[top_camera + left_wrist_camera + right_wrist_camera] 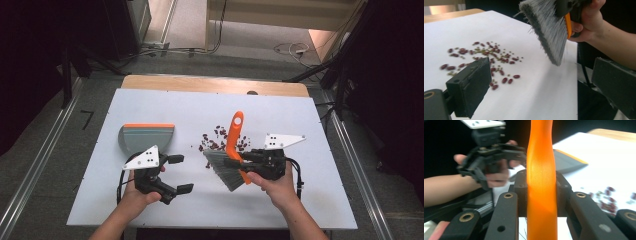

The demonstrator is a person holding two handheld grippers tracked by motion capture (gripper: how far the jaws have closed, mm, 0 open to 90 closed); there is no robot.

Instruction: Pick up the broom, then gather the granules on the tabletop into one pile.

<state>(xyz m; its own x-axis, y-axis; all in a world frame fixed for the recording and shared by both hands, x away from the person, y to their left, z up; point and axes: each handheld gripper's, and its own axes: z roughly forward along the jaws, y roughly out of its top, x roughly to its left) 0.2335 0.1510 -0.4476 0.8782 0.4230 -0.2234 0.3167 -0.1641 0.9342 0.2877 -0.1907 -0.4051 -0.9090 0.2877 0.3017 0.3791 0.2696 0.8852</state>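
My right gripper (239,163) clamps the hand brush (231,150) by its orange handle, long axis pointing away from me. Scattered beans (220,140) lie just beyond its bristles. The dustpan (146,136) sits left, nearer my empty, open left gripper (179,173).

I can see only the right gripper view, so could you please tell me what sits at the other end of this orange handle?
Observer: A grey-bristled brush head, lifted off the white table sheet.
Operator: Thank you. How far do the spilled bits spread?
Observer: The dark red beans and small green bits form one loose patch, just beyond the bristles.
Operator: Is the left gripper holding anything?
Observer: No, the left gripper is open and empty, near the grey dustpan with an orange edge.
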